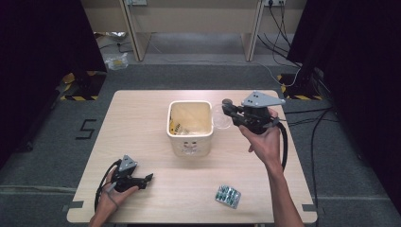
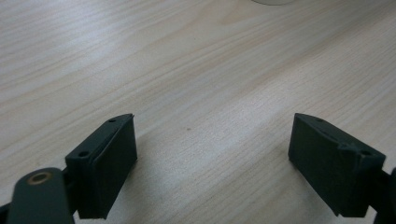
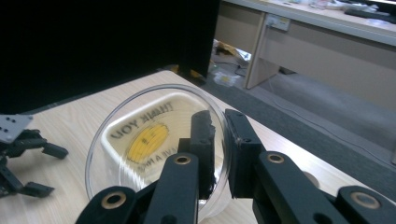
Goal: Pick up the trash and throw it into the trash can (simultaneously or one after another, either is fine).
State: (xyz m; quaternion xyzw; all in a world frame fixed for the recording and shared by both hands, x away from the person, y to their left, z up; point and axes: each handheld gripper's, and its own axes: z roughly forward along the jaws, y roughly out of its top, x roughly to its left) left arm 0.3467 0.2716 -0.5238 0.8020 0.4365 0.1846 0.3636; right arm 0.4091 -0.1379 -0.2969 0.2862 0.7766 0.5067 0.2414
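clear bowl (image 3: pixel 140 140) pinched by its rim in right gripper (image 3: pixel 218 135); above bin (image 1: pixel 190 124)

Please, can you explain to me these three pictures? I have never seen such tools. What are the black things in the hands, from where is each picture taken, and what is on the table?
A person sits at a wooden table and holds a hand-operated tool with two black jaws in each hand. The high view looks down from above. The other two pictures come from small cameras riding on the tools, looking along their jaws.

The left gripper rests low over bare table, jaws wide apart, holding nothing. The right gripper is raised beside the white bin and pinches the rim of a clear plastic bowl; one jaw is inside the bowl, one outside. Through the bowl you see the yellow bag lining the bin.

A blister pack of pills lies near the table's front edge.
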